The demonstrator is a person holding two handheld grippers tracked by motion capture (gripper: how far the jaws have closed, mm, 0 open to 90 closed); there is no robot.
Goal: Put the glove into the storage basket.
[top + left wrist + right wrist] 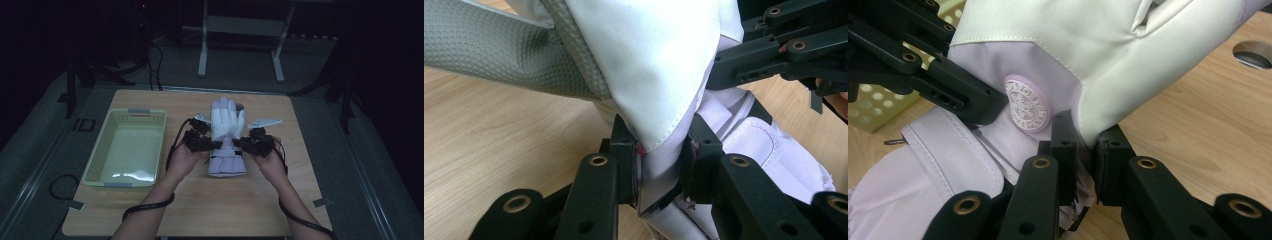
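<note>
1. High view: one white and pale lilac padded fabric glove [227, 137] lying flat at the middle of one light wooden table [200, 210], fingers pointing away. One pale green perforated plastic basket [127, 147] just left of it, apart. Two hands, two grippers: left gripper [214, 145] at the glove's left wrist edge, right gripper [239, 143] at its right wrist edge.

2. Left gripper view: two black jaws of the left gripper [659, 167] closed narrowly, pinching the glove [649, 75] at a white hem with lilac cloth under it. One grey textured thumb on the glove. Right gripper [724, 70] beyond, against the glove.

3. Right gripper view: right gripper [1085, 150] narrow, clamped on the glove [1058, 30] edge. One round embossed lilac badge [1027, 103] just beside the jaws. Left gripper [993, 107] touching the glove's far side; basket [878, 107] behind.
</note>
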